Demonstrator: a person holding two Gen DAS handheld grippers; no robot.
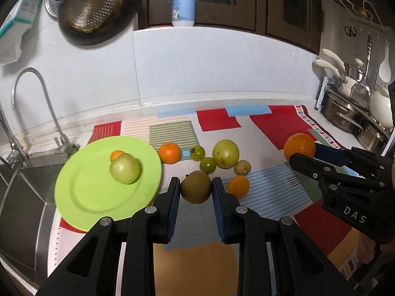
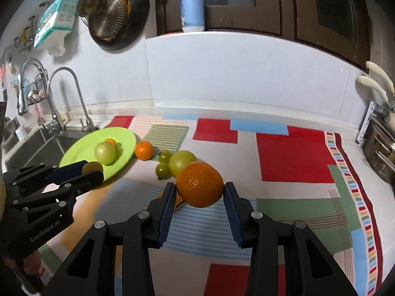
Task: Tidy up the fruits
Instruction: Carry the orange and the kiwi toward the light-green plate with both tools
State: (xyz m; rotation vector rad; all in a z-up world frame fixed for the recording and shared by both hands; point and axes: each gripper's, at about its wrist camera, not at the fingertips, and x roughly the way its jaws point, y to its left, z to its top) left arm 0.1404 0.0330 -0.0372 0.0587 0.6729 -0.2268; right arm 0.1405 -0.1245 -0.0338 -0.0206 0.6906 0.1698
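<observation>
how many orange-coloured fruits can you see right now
4. One small one on the green plate behind the green fruit, one beside the plate's rim, one near the left gripper, and the big orange held in the right gripper. Others may be hidden.

"DAS" on the right gripper (image 1: pixel 302 156), "GenRobot.AI" on the left gripper (image 2: pixel 92 170)

Two black claws (image 1: pixel 195 192) (image 2: pixel 199 192) with blue ribbed pads, silver round screws, white "DAS" and "GenRobot.AI" lettering
</observation>
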